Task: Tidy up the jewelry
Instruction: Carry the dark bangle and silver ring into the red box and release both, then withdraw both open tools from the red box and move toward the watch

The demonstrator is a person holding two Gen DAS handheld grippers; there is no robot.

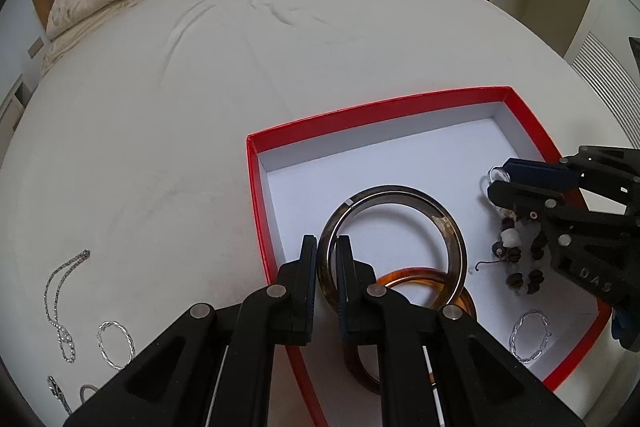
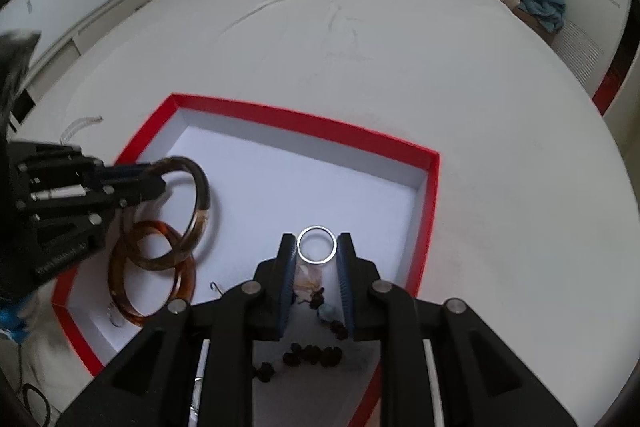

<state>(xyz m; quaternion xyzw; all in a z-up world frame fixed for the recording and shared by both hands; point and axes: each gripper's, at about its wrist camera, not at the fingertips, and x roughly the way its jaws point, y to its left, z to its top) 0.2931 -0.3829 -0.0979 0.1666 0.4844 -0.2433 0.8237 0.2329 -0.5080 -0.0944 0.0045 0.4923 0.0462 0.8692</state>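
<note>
Left claw (image 1: pixel 327 247) pinching the rim of a dark brown translucent bangle (image 1: pixel 452 239), held tilted over the white floor of a shallow red-walled cardboard box (image 1: pixel 256 187) on the white bed (image 1: pixel 160 127). Beneath it, inside the box, an amber tortoiseshell bangle (image 1: pixel 420 277). Right claw (image 2: pixel 317 247) clamped on a thin silver ring (image 2: pixel 308 255), above a dark beaded bracelet (image 2: pixel 316 355) on the box floor. Twisted silver hoop (image 1: pixel 528 339) near the box corner. Outside on the bed: fine silver chain (image 1: pixel 56 299), second twisted silver hoop (image 1: pixel 116 345).
</note>
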